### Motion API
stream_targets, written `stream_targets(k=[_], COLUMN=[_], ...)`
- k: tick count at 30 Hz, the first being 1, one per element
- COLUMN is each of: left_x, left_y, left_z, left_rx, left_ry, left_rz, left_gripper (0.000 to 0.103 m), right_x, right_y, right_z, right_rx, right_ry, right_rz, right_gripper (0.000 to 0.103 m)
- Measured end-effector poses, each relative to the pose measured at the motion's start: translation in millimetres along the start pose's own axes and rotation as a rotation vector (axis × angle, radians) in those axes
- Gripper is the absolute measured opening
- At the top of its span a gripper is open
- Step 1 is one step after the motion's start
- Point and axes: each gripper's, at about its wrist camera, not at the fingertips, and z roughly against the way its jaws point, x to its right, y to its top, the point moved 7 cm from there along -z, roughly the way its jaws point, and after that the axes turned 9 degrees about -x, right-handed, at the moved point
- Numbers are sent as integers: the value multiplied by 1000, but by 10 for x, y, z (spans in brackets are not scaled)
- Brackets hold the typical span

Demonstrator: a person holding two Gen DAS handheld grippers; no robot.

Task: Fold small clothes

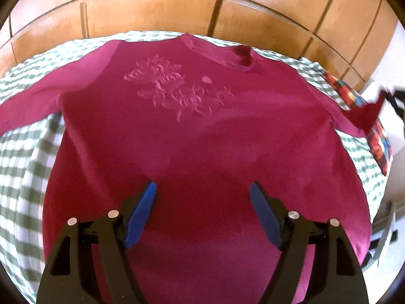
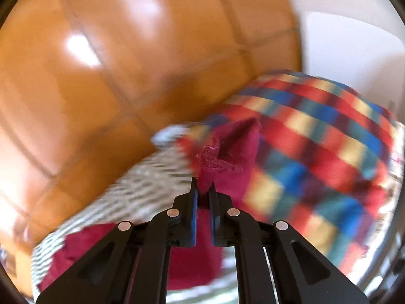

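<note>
A magenta long-sleeved top with an embossed flower design lies face up on a green-and-white checked sheet, neckline toward the headboard. My left gripper hovers over its lower body with blue pads wide apart and nothing between them. Its right sleeve end is lifted off the bed at the right. In the right wrist view my right gripper is shut on that sleeve's cuff, which bunches up past the fingertips. The rest of the sleeve trails down under the gripper.
A glossy wooden headboard runs along the far side of the bed. A multicoloured checked pillow lies at the bed's right end, just behind the held cuff. White wall shows beyond it. The right wrist view is motion-blurred.
</note>
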Motion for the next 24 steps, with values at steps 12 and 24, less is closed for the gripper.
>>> stream_targets(k=[12,24], left_x=[-514,-763], left_y=[97,632], left_z=[429,344], left_rx=[107,133], left_ry=[-195,-180], left_rz=[235,227], left_gripper=[74,74], right_x=[-3541,-3452], right_y=[-1368,-1876], right_z=[-726,-787], right_rx=[-261,-371], right_ry=[418,537], right_rz=[507,508], right_gripper=[6,62])
